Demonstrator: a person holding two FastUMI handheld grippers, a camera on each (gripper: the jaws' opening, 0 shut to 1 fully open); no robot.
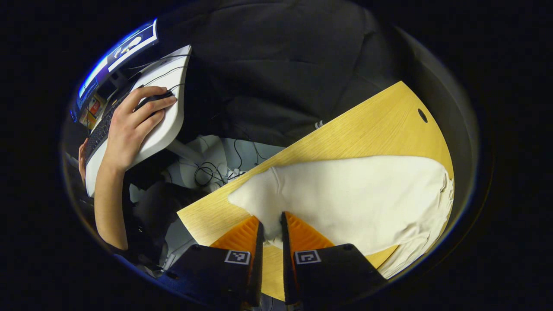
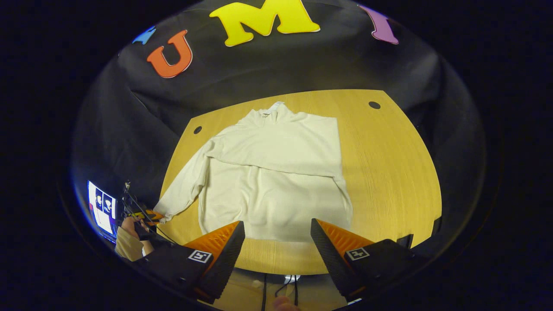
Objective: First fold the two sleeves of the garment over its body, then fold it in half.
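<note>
Sleeve one lies folded across the cream pullover [image 2: 276,172]; left gripper [image 1: 271,235] clamps the other cuff at the wooden table's [image 2: 389,172] edge, right gripper [image 2: 276,242] gapes.

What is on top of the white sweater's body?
One sleeve lies folded across the sweater. What that sleeve covers is hidden. The other sleeve lies out on the wooden table.

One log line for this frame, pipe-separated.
cream long-sleeved garment flat on wooden table | one sleeve folded | left gripper pinching other cuff | right gripper open above hem
</note>
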